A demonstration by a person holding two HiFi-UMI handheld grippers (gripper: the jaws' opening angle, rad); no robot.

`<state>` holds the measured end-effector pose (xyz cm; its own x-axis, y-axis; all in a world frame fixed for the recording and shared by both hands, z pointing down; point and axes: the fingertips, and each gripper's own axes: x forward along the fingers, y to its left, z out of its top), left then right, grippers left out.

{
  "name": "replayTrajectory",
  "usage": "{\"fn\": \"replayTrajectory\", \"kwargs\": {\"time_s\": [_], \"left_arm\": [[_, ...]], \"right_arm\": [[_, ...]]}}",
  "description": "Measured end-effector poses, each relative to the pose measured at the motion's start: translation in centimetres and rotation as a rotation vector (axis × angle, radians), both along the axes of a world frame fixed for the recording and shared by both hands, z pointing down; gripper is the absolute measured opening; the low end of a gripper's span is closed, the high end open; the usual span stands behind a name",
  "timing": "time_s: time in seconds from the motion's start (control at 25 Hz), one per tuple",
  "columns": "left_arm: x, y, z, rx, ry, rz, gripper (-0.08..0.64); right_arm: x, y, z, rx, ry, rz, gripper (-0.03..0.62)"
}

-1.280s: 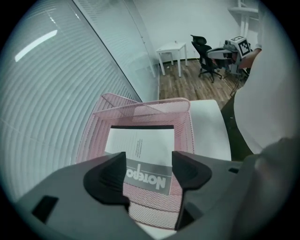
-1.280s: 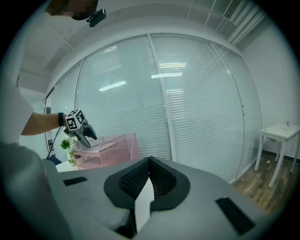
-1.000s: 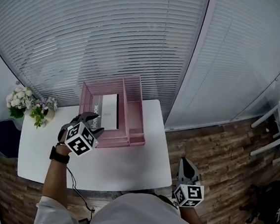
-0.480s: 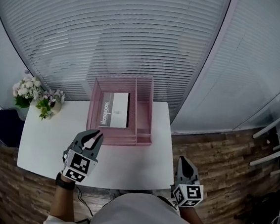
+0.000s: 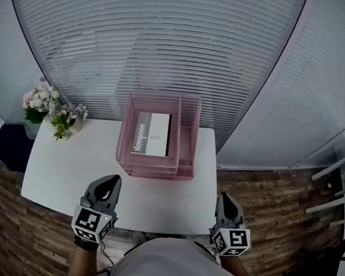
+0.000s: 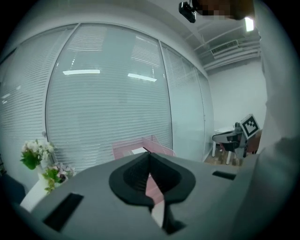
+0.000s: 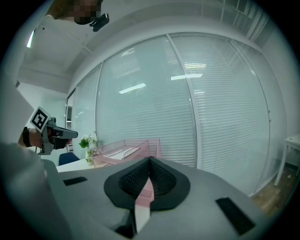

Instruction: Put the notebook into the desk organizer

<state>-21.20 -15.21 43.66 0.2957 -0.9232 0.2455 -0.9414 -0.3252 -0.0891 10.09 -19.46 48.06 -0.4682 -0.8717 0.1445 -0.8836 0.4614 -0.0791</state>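
The pink mesh desk organizer (image 5: 188, 136) stands at the back of the white table (image 5: 65, 166). The grey and white notebook (image 5: 151, 133) lies flat inside its wide left compartment. My left gripper (image 5: 114, 179) hovers over the table's near edge, well short of the organizer, jaws shut with nothing between them. My right gripper (image 5: 223, 196) hangs off the table's right front corner, also shut and empty. In the left gripper view the jaws (image 6: 149, 153) meet, with the organizer (image 6: 124, 151) far ahead. The right gripper view shows its closed jaws (image 7: 150, 160), the organizer (image 7: 140, 149) and the notebook (image 7: 117, 152) to the left.
A small vase of flowers (image 5: 50, 108) sits at the table's back left corner. A dark blue chair (image 5: 11, 147) stands left of the table. Glass walls with blinds rise behind. White furniture (image 5: 343, 180) stands at the far right on the wooden floor.
My left gripper pulled back from the organizer to the table's near edge and its jaws closed. The notebook stayed in the organizer. The right gripper held its place.
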Motion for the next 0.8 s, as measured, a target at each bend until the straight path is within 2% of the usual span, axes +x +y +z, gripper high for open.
{"fn": "replayTrajectory", "kwargs": {"time_s": [0.24,0.8], "left_arm": [[-1.4,1.9,0.8,-0.002,0.091,-0.034,0.008],[-3.0,3.6,2.0,-0.002,0.154,-0.049,0.008]], "right_arm": [[-1.4,0.5,-0.7,0.021,0.016,-0.026,0.012],[-4.0,1.2,-1.5,0.035,0.023,-0.056,0.012]]}}
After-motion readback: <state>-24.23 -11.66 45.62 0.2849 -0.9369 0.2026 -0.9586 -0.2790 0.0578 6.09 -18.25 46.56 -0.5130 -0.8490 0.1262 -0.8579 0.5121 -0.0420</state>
